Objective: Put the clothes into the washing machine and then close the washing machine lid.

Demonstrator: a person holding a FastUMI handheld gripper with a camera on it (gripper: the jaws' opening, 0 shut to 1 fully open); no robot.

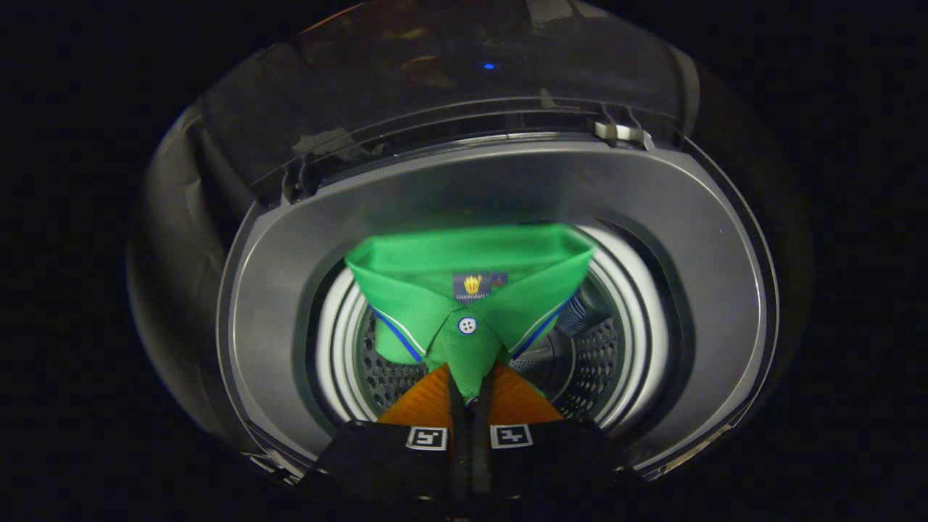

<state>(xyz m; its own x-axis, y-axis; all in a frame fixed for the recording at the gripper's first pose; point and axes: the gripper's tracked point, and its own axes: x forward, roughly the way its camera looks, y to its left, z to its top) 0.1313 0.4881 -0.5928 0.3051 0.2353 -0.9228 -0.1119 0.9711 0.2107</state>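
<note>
A green polo shirt [471, 290] is held pinched between the jaws of the gripper [470, 397], which are clenched on the fabric of its placket just below the collar. The fingers [455, 413] are seen closed almost together, with only the thin fold of green cloth between them. On top of the gripper body two square fiducial markers [426, 438] are fixed, one beside each finger; no readable writing is carried on them.

The shirt is hung over the round mouth of a top-loading washing machine [464, 188], directly ahead of the fingers and above the drum [594, 362], whose perforated metal wall is seen around and beneath the garment. The collar is spread wide and edged with white and blue stripes. A white button [467, 325] with blue stitching is fastened at the neck. Inside the collar a dark woven label [473, 286] is sewn, on which a small gold crest is shown above a line of lettering too small to be read; a second, smaller tag is set just beside it.

The machine's grey top panel is seen encircling the opening. The lid [435, 65] is raised beyond the opening, dark and glossy, and a small blue light [489, 66] is reflected or lit on it. A pale hinge piece [616, 131] is seen at the lid's base.
</note>
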